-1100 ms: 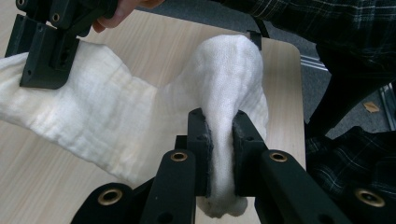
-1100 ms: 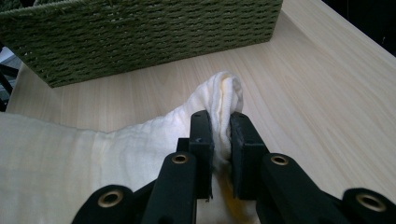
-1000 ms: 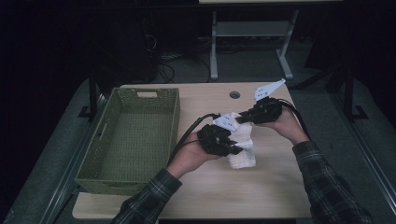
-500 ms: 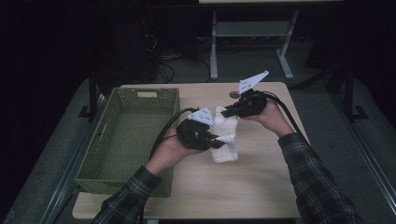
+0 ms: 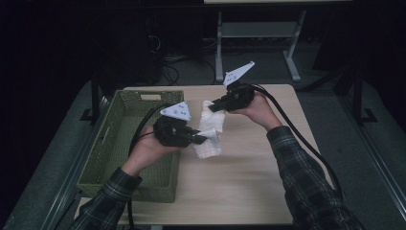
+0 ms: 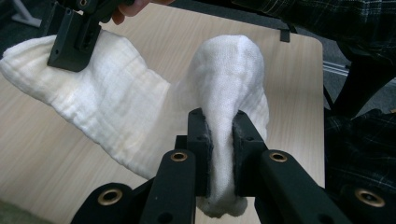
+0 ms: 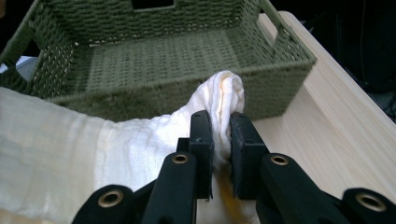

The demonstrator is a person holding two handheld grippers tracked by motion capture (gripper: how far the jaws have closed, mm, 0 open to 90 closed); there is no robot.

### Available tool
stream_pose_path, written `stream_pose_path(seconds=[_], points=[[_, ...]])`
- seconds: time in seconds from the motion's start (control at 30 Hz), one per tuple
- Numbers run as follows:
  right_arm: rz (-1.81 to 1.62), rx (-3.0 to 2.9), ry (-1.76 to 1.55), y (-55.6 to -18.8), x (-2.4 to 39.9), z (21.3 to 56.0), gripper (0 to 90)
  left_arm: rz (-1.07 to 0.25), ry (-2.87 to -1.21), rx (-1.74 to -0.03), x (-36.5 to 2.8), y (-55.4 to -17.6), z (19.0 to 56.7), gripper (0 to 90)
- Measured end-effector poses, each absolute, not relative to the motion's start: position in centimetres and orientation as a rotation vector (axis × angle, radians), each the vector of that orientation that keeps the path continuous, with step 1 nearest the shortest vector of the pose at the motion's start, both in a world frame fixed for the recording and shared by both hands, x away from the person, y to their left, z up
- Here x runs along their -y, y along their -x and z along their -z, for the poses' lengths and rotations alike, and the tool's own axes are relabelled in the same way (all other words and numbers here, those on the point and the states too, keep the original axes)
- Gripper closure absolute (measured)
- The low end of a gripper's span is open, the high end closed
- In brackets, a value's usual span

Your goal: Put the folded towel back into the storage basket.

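A white cloth [image 5: 209, 134] is held at centre frame of the high view, above the wooden table [image 5: 249, 187], just right of the green woven basket [image 5: 110, 158]. The left gripper [image 5: 200, 139] is clamped on one bunched fold (a thick wad between the pads [image 6: 200, 140]); the right gripper [image 5: 214, 106] is clamped on another edge of the cloth, towards the upper middle of the frame. Judged risk: if the hands are drawn apart unevenly, the cloth could be pulled from one grip and left hanging, or its loose lower part could snag on the basket rim. The tabletop is pale wood grain, otherwise bare. The room beyond is dark; a metal stand [image 5: 258, 28] is seen at upper centre.
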State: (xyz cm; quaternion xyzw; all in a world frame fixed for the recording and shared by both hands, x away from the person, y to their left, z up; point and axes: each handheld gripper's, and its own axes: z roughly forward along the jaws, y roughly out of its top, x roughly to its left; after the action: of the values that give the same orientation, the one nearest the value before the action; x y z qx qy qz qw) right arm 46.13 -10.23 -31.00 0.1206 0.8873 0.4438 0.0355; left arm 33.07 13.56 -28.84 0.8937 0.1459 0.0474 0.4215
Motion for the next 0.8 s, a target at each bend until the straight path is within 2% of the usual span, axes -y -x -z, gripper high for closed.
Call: stream_pose_path(seconds=[0.8], points=[[-1.377, -2.765, -0.202, -47.4, -0.5, 30.7, 80.7, -0.216, -2.199, -0.506, -23.4, -32.0, 28.9, 80.0]])
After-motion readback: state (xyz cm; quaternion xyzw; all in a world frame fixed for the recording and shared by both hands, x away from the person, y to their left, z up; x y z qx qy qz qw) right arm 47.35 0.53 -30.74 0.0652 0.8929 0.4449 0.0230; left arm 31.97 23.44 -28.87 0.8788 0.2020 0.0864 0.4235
